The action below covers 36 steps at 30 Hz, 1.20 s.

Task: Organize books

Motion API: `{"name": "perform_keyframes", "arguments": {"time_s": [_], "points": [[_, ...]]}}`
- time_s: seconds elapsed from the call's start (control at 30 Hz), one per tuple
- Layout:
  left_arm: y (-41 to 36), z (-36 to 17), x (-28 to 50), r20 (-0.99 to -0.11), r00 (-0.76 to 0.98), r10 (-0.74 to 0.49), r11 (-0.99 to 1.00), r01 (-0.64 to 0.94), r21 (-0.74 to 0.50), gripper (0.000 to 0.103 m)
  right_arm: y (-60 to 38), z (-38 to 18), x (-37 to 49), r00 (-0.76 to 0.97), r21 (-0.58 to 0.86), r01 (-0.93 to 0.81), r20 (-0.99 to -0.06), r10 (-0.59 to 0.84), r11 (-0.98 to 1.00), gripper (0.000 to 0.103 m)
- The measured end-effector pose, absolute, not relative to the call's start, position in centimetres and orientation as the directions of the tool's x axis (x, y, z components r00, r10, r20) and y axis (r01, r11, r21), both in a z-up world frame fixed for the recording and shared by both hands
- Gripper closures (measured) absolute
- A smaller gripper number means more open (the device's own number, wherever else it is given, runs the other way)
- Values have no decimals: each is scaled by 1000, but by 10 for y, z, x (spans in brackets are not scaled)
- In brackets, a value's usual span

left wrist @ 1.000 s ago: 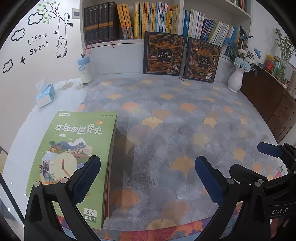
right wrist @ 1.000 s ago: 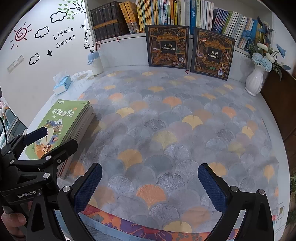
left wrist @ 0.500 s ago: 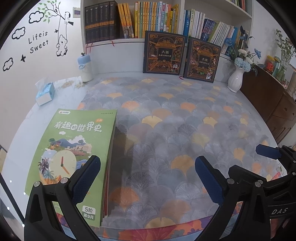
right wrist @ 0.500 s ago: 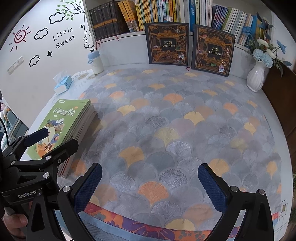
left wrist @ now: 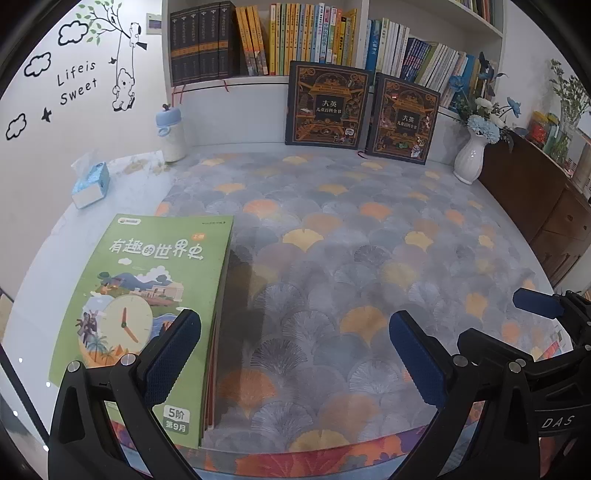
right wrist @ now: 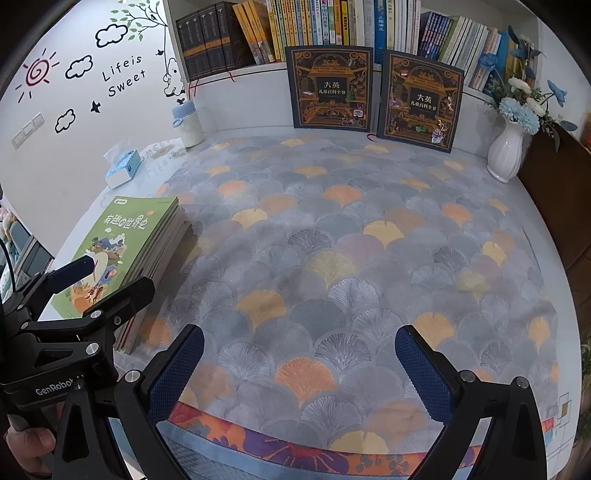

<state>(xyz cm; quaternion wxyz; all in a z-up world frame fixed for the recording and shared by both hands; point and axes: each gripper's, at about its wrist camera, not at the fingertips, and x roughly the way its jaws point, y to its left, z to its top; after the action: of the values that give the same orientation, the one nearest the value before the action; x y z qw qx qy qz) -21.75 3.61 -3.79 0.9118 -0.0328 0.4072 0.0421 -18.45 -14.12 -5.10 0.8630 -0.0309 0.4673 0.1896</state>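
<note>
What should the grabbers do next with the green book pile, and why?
Probably the left gripper should slide left and lower toward the near edge of the stack of books. Its jaws stand wide open and empty, the stack lies flat at the table's left with the green book on top, and the right gripper hovers open over the bare fan-patterned mat.

We cannot count the books under the green book (left wrist: 144,295); shelf books' (right wrist: 332,22) tops are cropped.

Even, soft indoor light – no harsh glare. Stack of books (left wrist: 147,306) casts a shadow rightward. Strong fisheye bend, black corners; centre sharp.
</note>
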Motion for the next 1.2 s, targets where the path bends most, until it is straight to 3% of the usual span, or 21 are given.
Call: {"name": "perform_keyframes", "arguments": {"time_s": [1.2], "points": [[26,-43,-214,-758,652,11,996,-73,-48,1,-153,-53,-187,498,124,-330,-820,284,936,0]]}}
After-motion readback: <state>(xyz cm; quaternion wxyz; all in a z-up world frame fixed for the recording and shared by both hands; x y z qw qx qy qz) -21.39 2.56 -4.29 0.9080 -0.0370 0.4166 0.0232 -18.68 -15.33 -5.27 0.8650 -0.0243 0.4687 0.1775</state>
